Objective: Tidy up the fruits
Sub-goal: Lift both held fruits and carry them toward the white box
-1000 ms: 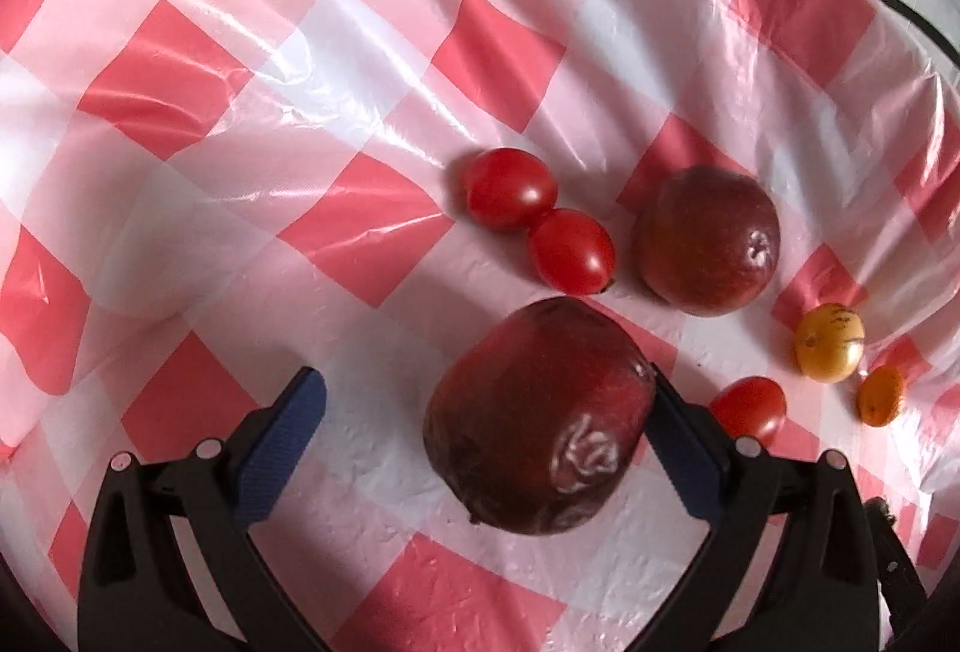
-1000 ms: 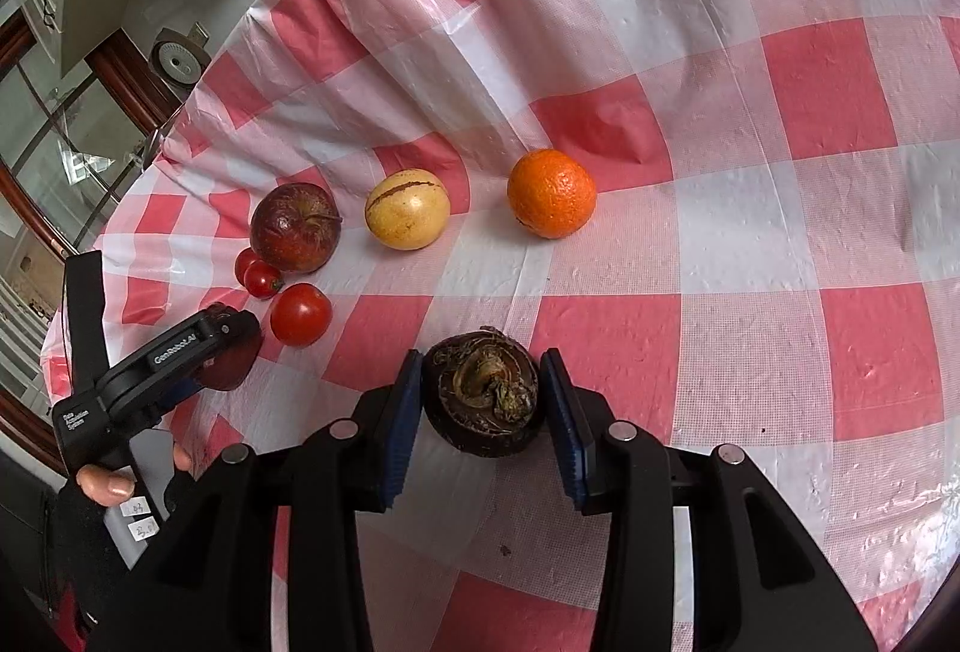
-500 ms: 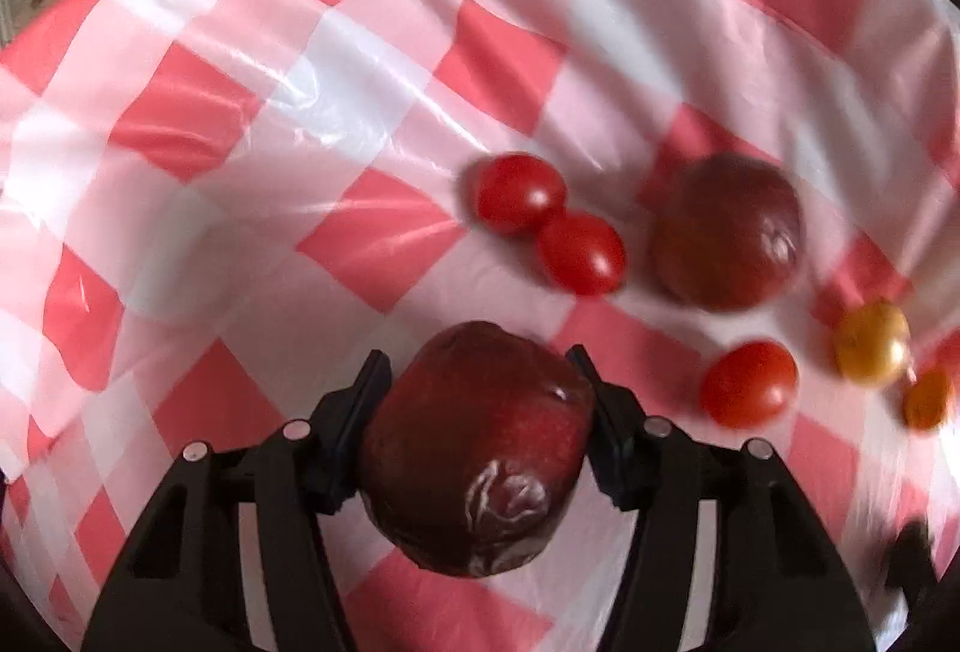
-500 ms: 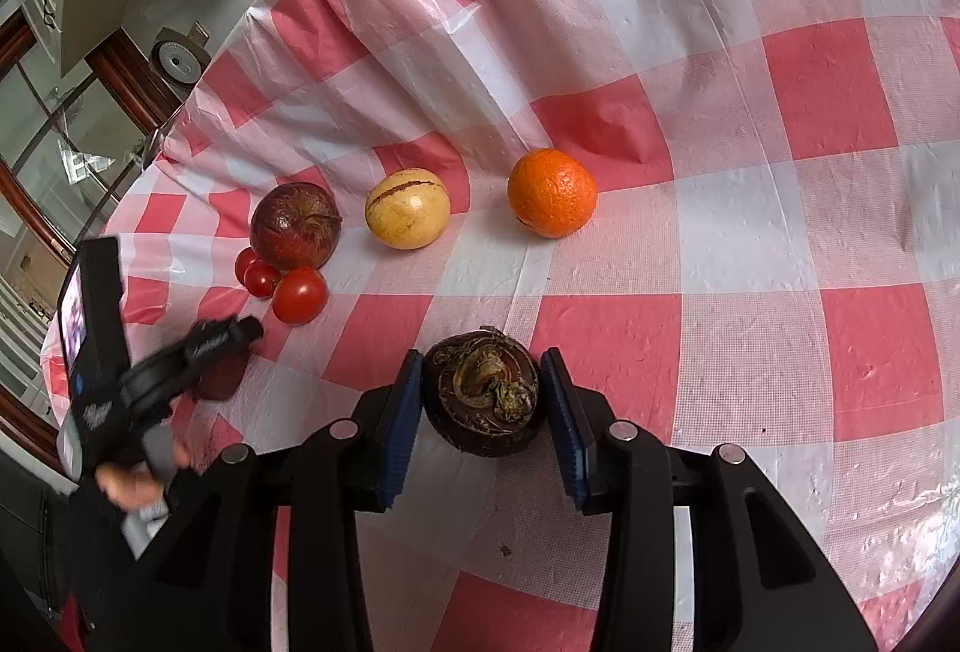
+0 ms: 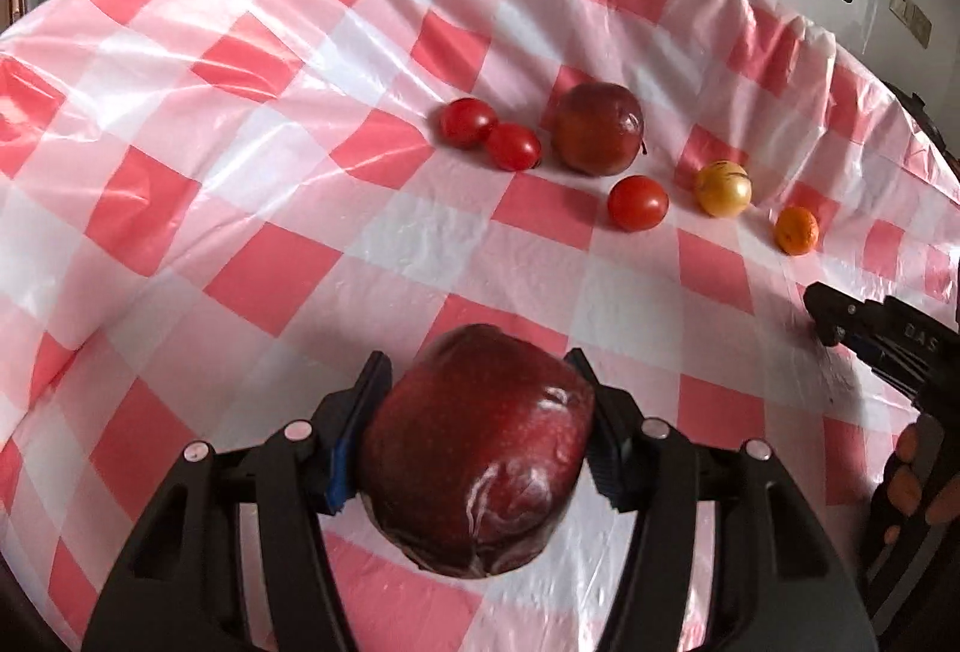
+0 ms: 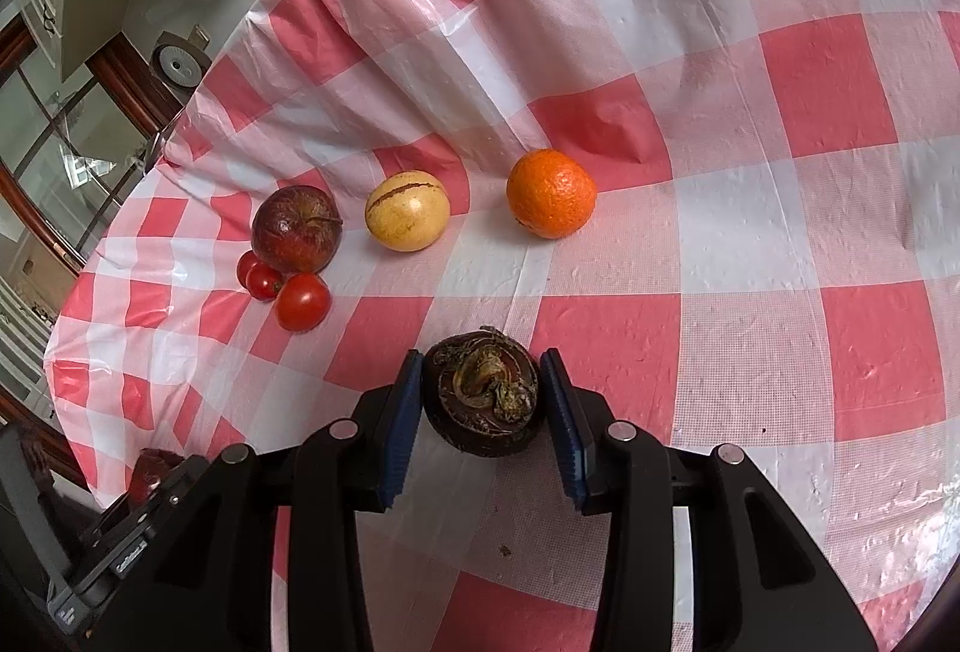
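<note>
Two grips live. Left gripper clamped on a big dark red apple, held above the checked tablecloth. Right gripper pads sit against a small dark round fruit; lifted or resting, can't tell. Row on cloth: second apple, yellow fruit, orange, three tomatoes beside the apple. Risks: glossy apple skin may slip between narrow pads; setting down close could knock the tomatoes rolling.

You see a glossy, wrinkled plastic cloth; the apple shines waxy, the orange looks matt and pitted.
</note>
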